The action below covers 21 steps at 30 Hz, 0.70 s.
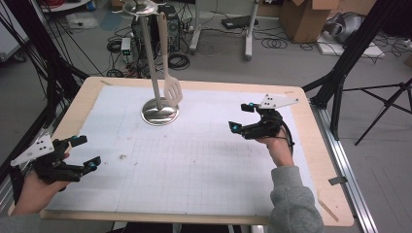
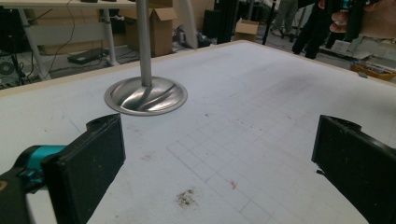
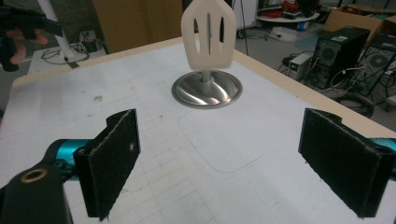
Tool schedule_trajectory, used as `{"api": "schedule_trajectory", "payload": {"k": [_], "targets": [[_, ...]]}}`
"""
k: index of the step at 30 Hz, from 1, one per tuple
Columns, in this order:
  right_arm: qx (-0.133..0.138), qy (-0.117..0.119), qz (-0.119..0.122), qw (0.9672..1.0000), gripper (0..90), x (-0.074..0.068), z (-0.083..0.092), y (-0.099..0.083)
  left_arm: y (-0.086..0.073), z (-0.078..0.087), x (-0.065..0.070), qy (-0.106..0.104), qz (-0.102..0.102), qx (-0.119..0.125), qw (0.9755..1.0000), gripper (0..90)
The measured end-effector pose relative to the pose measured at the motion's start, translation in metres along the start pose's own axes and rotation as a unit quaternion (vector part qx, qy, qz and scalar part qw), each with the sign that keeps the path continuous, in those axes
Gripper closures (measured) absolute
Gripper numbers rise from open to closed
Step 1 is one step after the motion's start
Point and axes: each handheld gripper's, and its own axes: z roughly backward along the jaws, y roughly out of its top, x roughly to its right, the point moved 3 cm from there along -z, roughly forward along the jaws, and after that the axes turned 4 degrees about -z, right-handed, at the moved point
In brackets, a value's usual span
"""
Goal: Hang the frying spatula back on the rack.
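A polished metal stand [image 1: 159,111] with a round base and a tall pole rises at the back middle of the white gridded mat [image 1: 194,165]. A beige slotted spatula [image 1: 172,89] hangs from its top, blade down, just above the base. My left gripper [image 1: 90,151] is held open near the front left corner, nothing between its jaws. My right gripper [image 1: 241,116] is open at the right, pointing toward the stand. The left gripper view has the stand base [image 2: 145,95] ahead of the left gripper [image 2: 219,172]. In the right gripper view the spatula [image 3: 208,35] hangs over the base [image 3: 207,90], beyond the right gripper [image 3: 224,158].
The mat lies on a wooden tabletop [image 1: 320,145] with small dark stains [image 1: 122,157]. Black frame legs [image 1: 350,53] stand at both back corners and a metal rail [image 1: 347,170] runs along the right side. Cables, cardboard boxes [image 1: 303,17] and computer gear litter the floor behind.
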Motion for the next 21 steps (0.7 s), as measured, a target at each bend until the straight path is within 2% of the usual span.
{"api": "schedule_trajectory", "payload": {"k": [9, 14, 21], "targets": [[0.007, -0.003, 0.005, 1.0, 11.9, -0.006, 0.009, -0.01, 0.0, -0.001, 0.0, -0.001, 0.0, -0.001, 1.0, 3.2], [0.004, -0.01, -0.003, 0.9999, 11.9, -0.007, 0.012, -0.016, 0.0, -0.001, 0.0, -0.001, 0.0, -0.001, 1.0, 3.2], [0.02, -0.019, -0.019, 0.9994, 12.0, -0.005, 0.024, -0.029, -0.001, -0.004, 0.0, -0.005, 0.0, -0.003, 1.0, 3.2]]}}
